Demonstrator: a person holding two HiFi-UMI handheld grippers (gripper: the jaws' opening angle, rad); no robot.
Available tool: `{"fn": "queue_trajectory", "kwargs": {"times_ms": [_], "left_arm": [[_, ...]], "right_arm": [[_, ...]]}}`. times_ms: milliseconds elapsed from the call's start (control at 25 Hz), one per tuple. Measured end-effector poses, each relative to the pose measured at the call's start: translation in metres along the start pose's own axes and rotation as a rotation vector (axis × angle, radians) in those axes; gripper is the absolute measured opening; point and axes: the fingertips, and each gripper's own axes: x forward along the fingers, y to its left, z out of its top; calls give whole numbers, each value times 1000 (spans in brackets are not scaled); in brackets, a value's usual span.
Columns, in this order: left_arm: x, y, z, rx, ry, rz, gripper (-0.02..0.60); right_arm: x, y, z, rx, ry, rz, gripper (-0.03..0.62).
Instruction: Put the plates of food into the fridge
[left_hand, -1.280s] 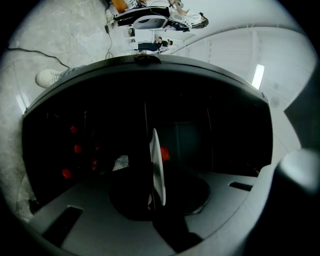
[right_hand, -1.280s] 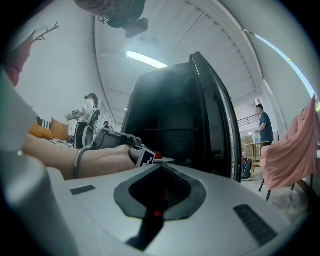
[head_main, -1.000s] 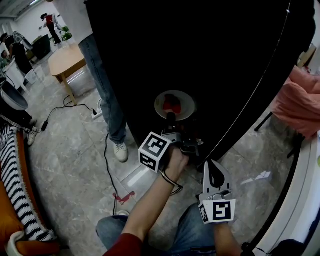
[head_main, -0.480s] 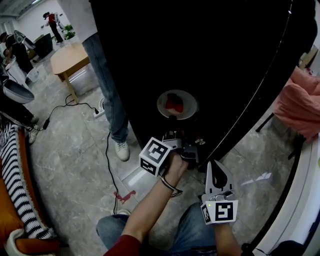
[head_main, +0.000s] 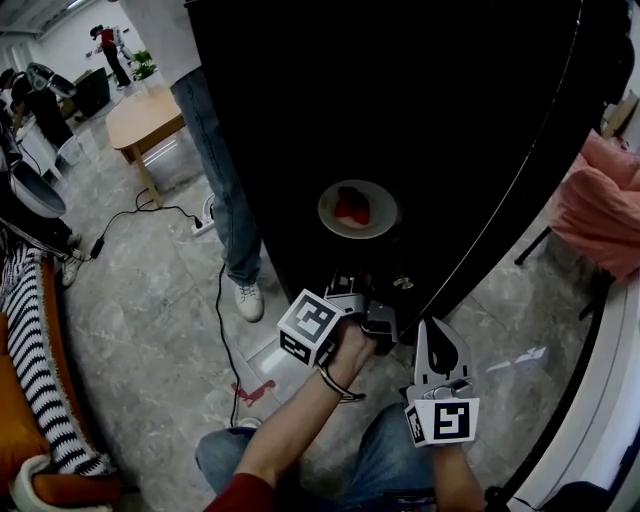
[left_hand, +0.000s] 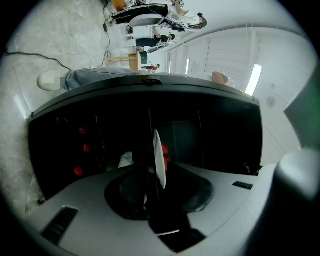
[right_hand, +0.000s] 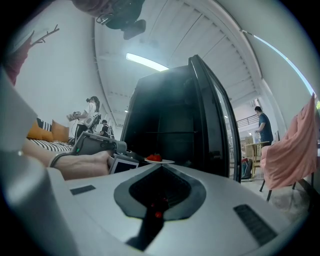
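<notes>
A white plate (head_main: 358, 208) with red food (head_main: 351, 206) hangs in the dark opening of the black fridge (head_main: 420, 90). My left gripper (head_main: 348, 250) reaches up to its near rim and is shut on it. In the left gripper view the plate (left_hand: 159, 157) shows edge-on between the jaws, with the red food (left_hand: 164, 149) behind it. My right gripper (head_main: 434, 330) is shut and holds nothing; it stays low and right, outside the fridge. The right gripper view shows the plate (right_hand: 159, 160) beside the left hand (right_hand: 82, 165).
A person in jeans (head_main: 215, 180) stands just left of the fridge. The fridge door's edge (head_main: 520, 170) runs down the right. A cable and power strip (head_main: 205, 222) lie on the tiled floor. A wooden table (head_main: 140, 118) stands at back left and a pink cloth (head_main: 600, 205) at right.
The plate, still in my left gripper, has shifted slightly farther into the fridge opening. The right gripper has barely moved.
</notes>
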Motion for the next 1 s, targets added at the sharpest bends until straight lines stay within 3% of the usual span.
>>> {"fn": "queue_trajectory", "kwargs": {"times_ms": [640, 1000], "left_arm": [[-33, -14, -13, 21, 88, -32, 92], [-41, -32, -16, 16, 115, -82, 6]], "right_arm": [[4, 1, 1, 2, -2, 1, 10], [7, 1, 2, 7, -3, 2, 10]]}}
